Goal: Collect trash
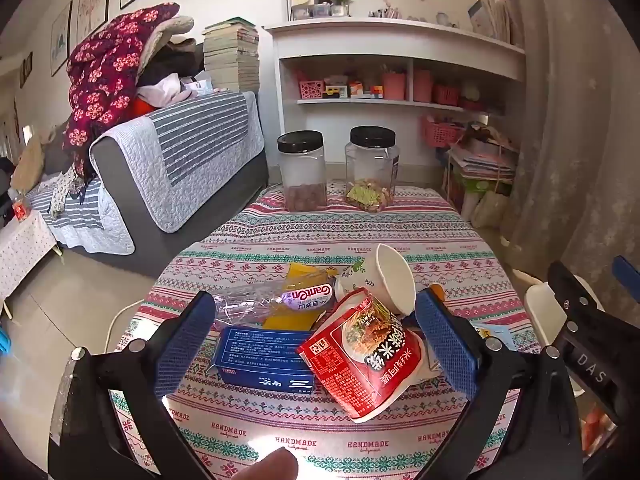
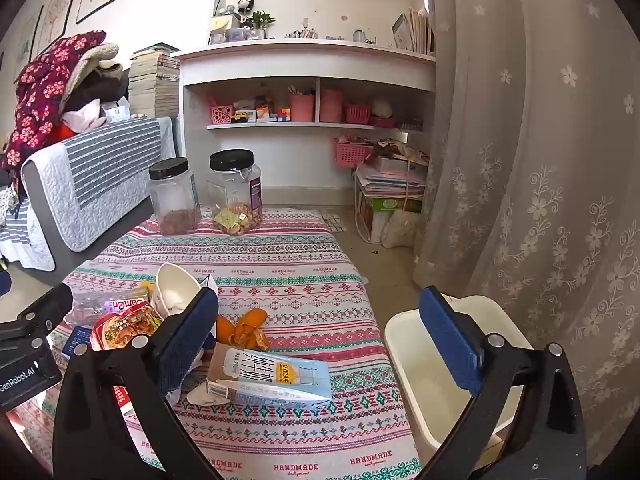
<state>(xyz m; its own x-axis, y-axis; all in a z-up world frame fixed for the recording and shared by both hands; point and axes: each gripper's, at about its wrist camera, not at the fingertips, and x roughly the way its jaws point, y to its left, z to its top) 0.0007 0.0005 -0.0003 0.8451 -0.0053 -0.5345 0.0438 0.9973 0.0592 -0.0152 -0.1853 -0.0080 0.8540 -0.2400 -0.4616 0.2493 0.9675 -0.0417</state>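
On the patterned tablecloth (image 1: 280,236) lies a heap of trash: a red noodle cup (image 1: 360,352) on its side, a blue box (image 1: 264,360), a clear plastic wrapper (image 1: 276,300), a yellow wrapper (image 1: 300,276) and a white paper cup (image 1: 392,280). My left gripper (image 1: 316,344) hangs open above them, its blue pads either side of the red cup and blue box, touching neither. In the right wrist view, a milk carton (image 2: 272,380) lies flat beside orange peel (image 2: 244,328). My right gripper (image 2: 320,344) stands open over the carton and the table's right edge.
A white bin (image 2: 416,364) stands on the floor just right of the table. Two black-lidded clear jars (image 1: 304,168) (image 1: 372,168) sit at the table's far end. A sofa (image 1: 168,176) is at the left, white shelves (image 1: 392,64) behind, a curtain (image 2: 540,160) at the right.
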